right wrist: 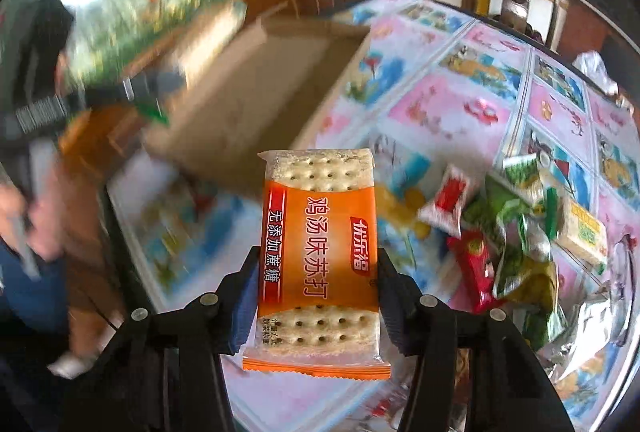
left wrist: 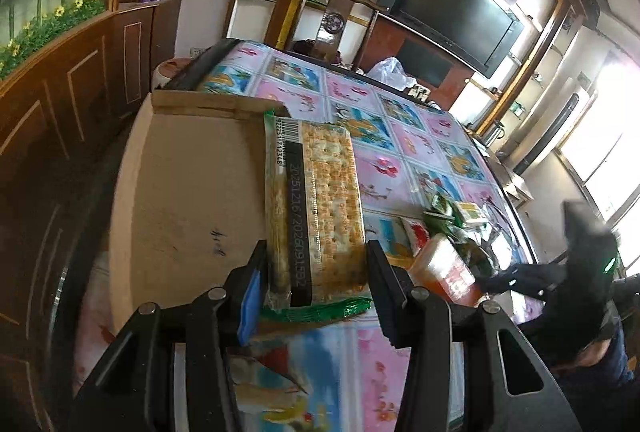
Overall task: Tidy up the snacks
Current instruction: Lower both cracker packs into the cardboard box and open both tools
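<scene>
Left wrist view, from the left: a cardboard box [left wrist: 188,184] lies open on the worktop [left wrist: 420,128], which carries a patterned cover of pink and blue squares. The left gripper [left wrist: 316,272] is clenched on a green-edged cracker pack [left wrist: 312,208], barcode side up, held above the worktop with its far end over the box's right edge. Further right, a heap of loose snack packets [left wrist: 452,220] lies on the worktop, and the right gripper [left wrist: 496,278] shows at the frame's edge, blurred.

Right wrist view, from the left: a blurred hand [right wrist: 36,216] on the other tool, then the cardboard box [right wrist: 256,88]. At centre the right gripper [right wrist: 316,296] grasps an orange cracker pack [right wrist: 320,252] by its long sides, clear of the worktop [right wrist: 452,104]. The snack packets [right wrist: 520,232] lie to its right.
</scene>
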Motion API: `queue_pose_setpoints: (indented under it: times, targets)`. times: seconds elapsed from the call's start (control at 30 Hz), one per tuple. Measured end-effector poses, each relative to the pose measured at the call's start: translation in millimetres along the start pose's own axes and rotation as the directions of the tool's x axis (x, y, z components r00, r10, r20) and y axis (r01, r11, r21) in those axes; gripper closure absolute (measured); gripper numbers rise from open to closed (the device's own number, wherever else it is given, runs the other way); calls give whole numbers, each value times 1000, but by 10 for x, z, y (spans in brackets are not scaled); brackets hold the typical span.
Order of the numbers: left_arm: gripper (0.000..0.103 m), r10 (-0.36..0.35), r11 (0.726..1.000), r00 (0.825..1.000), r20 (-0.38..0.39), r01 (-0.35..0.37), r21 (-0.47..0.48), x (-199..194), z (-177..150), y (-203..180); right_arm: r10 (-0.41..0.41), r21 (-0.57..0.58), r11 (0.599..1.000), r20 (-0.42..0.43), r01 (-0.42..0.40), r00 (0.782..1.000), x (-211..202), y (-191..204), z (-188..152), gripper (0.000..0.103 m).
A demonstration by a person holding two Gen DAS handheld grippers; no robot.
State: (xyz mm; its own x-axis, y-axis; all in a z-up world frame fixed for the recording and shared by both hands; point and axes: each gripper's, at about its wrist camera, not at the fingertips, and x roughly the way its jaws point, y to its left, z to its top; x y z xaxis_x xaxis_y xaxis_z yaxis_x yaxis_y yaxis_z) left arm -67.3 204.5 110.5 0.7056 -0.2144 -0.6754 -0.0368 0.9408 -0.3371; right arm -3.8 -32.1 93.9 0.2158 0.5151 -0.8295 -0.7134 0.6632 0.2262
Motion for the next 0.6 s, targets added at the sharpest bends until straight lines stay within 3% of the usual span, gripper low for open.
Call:
queue_pose_setpoints:
  times: [0.23, 0.4, 0.6]
  targets:
    - [57, 48, 999, 999, -5, -48, -2, 59, 309, 247, 68, 75, 995, 61, -72, 996, 106, 170, 619, 45]
    - [57, 98, 995, 995, -20, -98, -10, 215, 540, 467, 94, 155, 982, 81, -105, 992, 433, 187, 1080, 45]
    - [57, 146, 987, 985, -91, -152, -53, 610, 737, 820, 89, 226, 968, 88, -107, 992, 884, 183, 1549, 45]
